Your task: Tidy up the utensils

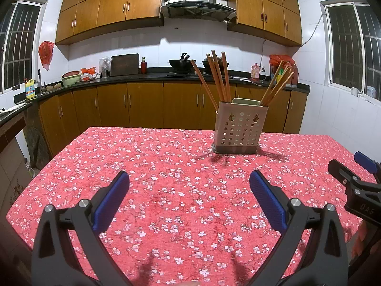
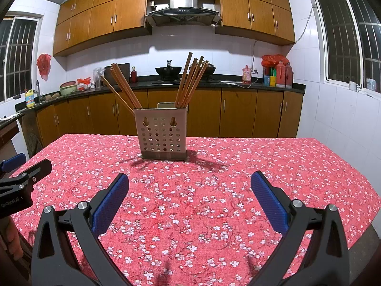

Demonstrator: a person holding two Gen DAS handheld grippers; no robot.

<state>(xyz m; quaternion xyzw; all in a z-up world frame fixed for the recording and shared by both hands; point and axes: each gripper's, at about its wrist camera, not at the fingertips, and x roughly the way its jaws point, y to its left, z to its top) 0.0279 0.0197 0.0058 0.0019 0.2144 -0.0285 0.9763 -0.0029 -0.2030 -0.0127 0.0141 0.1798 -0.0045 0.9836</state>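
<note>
Left wrist view: the left gripper (image 1: 189, 178) is wide open and holds nothing. The chopstick holder (image 1: 239, 128) stands far ahead on the red tablecloth (image 1: 166, 157).
Right wrist view: the right gripper (image 2: 190, 181) is wide open too, with nothing in it. The chopsticks (image 2: 190, 83) lean in two bunches.

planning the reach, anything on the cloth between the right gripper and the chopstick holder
Nothing: in the right wrist view only bare floral tablecloth lies between the open right gripper and the chopstick holder.
</note>
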